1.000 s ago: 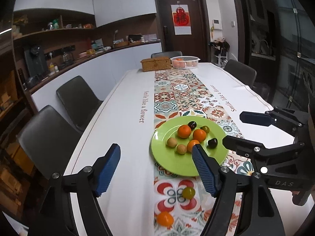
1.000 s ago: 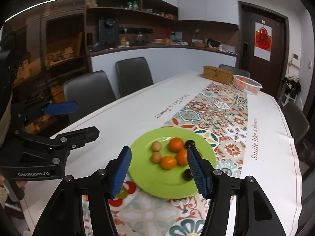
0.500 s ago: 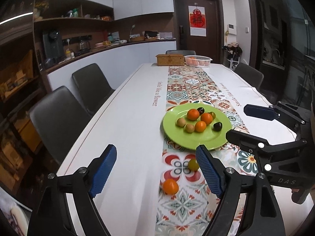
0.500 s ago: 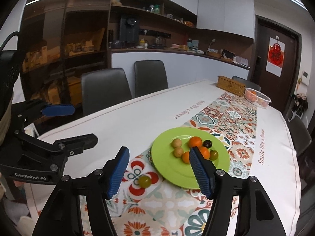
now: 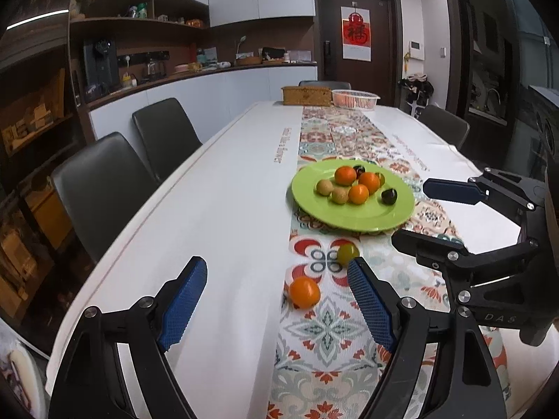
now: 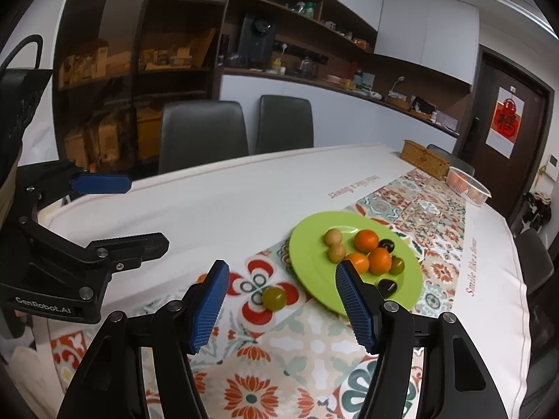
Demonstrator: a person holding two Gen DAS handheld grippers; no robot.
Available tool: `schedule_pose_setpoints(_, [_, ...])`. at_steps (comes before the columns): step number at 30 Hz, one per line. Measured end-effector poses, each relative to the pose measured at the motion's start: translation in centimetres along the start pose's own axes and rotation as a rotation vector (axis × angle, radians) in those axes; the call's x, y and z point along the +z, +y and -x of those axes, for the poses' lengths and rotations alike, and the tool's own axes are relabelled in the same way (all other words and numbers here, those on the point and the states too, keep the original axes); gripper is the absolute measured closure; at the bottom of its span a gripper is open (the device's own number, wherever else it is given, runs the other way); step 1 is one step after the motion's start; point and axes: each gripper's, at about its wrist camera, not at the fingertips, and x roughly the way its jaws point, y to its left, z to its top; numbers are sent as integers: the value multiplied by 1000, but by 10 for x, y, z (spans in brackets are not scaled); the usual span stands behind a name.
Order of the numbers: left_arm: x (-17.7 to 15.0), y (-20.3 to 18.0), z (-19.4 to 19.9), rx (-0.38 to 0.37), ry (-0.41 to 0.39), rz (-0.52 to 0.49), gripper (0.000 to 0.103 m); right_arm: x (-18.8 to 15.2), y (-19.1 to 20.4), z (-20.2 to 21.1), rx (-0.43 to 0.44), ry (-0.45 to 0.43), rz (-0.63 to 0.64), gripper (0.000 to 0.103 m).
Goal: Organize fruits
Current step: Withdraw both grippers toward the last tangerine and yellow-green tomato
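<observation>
A green plate (image 5: 377, 218) (image 6: 307, 262) on the patterned runner holds several small fruits: oranges, tan ones, dark ones, a green one. A loose orange (image 5: 304, 292) and a loose green fruit (image 5: 347, 253) (image 6: 274, 298) lie on the runner in front of the plate. My left gripper (image 5: 276, 302) is open and empty, above the table just before the loose orange. My right gripper (image 6: 279, 300) is open and empty, with the green fruit in line between its fingers. Each gripper shows in the other's view, the right (image 5: 436, 216) and the left (image 6: 115, 209).
A long white table (image 5: 227, 209) carries the runner (image 5: 332, 324). A woven box (image 5: 306, 95) and a white basket (image 5: 355, 98) stand at the far end. Dark chairs (image 5: 101, 188) line the left side, others the right (image 5: 443, 126). The near table edge is close below.
Both grippers have drawn back from the plate toward the near end of the table. The plate now looks farther away and the two loose fruits have come into fuller view.
</observation>
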Motion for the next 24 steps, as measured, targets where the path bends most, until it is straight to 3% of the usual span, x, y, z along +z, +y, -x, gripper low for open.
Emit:
schedule_pose_setpoints(15, [-27,-7,-43,-54,92,-17,21,-27,3,-44,42,129,48,39])
schedule_pose_setpoints(24, [-31,-13,-71,-89,159,-31,25,-33,-9,-73,81,198,-8,39])
